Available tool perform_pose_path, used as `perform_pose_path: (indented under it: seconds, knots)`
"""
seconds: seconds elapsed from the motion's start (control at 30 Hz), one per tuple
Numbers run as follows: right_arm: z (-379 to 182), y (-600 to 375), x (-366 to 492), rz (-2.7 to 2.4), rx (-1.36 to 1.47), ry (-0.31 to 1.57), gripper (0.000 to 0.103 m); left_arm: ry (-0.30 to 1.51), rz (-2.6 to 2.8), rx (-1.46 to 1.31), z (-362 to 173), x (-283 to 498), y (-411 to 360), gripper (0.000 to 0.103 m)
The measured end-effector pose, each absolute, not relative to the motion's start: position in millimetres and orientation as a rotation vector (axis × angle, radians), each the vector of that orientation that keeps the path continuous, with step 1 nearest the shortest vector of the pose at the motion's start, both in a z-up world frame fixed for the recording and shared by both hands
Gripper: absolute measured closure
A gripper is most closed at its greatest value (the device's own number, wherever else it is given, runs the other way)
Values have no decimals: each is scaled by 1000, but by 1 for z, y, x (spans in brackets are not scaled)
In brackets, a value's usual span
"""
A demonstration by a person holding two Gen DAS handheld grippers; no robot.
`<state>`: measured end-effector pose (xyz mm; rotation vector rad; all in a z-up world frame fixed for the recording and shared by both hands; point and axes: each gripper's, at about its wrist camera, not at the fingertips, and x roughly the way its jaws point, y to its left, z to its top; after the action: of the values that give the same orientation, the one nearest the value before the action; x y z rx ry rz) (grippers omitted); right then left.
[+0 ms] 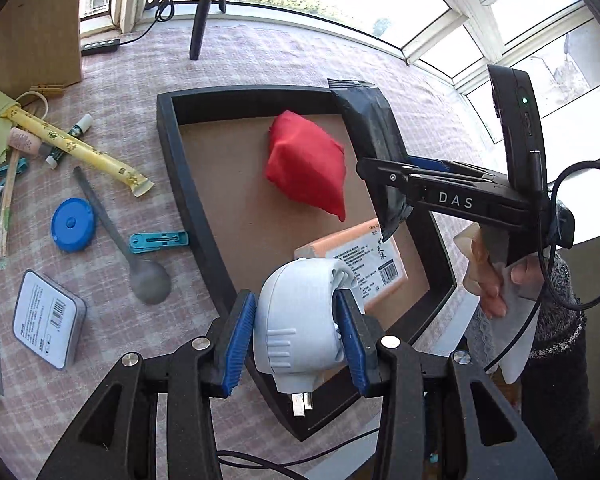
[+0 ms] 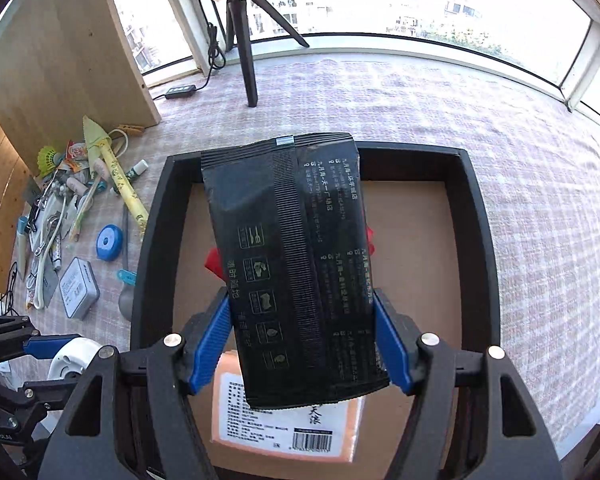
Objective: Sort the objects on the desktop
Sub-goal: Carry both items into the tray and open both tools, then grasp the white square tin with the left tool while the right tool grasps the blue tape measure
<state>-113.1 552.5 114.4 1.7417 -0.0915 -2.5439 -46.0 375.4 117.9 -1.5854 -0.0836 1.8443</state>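
While the left tongs (image 1: 296, 340) clamp a white plug (image 1: 300, 320) and the right tongs (image 2: 302, 344) a black packet (image 2: 296, 260) above the tray (image 2: 480, 220), releasing both inside comes next.

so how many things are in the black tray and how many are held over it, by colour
In the tray:
red pouch: 1
orange box: 1
Held over it:
white plug in the left tool: 1
black packet in the right tool: 1
Total: 4
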Motion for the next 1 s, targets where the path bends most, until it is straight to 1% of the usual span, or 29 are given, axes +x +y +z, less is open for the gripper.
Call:
perform_pose_path:
  seconds: [0.17,0.2,0.27,0.3,0.33,0.43,0.53,0.8,1.0]
  knots:
    - [112,593,-99,-2600,1788,-163,37,-4,1804,-1563,117,-30,405,63]
    - [112,598,-96,-2610,1791,-159,36,21,1804,-1558,118,-28,410,63]
    - [111,605,-93,-2619,1807,-134,34,52,1821,-1559,119,-24,415,51]
    - [110,608,-93,-2626,1824,-130,33,58,1832,-1548,119,-24,415,43]
    - [110,611,-93,-2636,1837,-135,32,65,1844,-1534,120,-24,415,42]
    - [111,616,-92,-2648,1830,-181,32,87,1859,-1517,121,-24,410,42]
    - [115,610,-92,-2645,1801,-186,32,81,1870,-1524,120,-25,400,42]
    - [124,561,-100,-2594,1721,-88,32,48,1942,-1541,120,-36,368,42]
    - [137,513,-106,-2542,1629,-3,32,29,2034,-1576,112,-48,321,42]
